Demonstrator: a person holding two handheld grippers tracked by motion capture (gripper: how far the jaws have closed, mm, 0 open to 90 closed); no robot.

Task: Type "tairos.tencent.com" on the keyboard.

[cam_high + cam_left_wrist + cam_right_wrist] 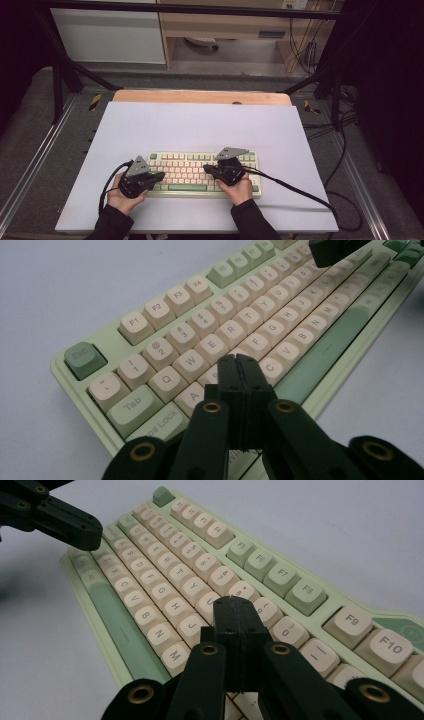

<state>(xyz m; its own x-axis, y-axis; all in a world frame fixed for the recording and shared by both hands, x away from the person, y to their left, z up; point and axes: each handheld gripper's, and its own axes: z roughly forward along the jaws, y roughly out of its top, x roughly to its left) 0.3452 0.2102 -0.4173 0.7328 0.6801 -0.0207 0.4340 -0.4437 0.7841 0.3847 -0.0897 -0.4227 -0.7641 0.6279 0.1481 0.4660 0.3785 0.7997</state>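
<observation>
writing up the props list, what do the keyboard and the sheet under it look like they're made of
The pale green keyboard with cream keycaps looks like moulded plastic, matte: rounded key edges, printed legends, soft sheen only. The pale lilac-white sheet under it looks like thin matte paper or plastic mat, flat and glare-free; which one is unclear.

Two black handheld grippers are seen, the left gripper [156,176] and the right gripper [208,170], each topped by a grey three-cornered plate and trailed by a black cable. Brass-coloured rings are set into the black jaw links at the pivots, as shown in both gripper views. Dark sleeves are worn down to the wrists.
</observation>
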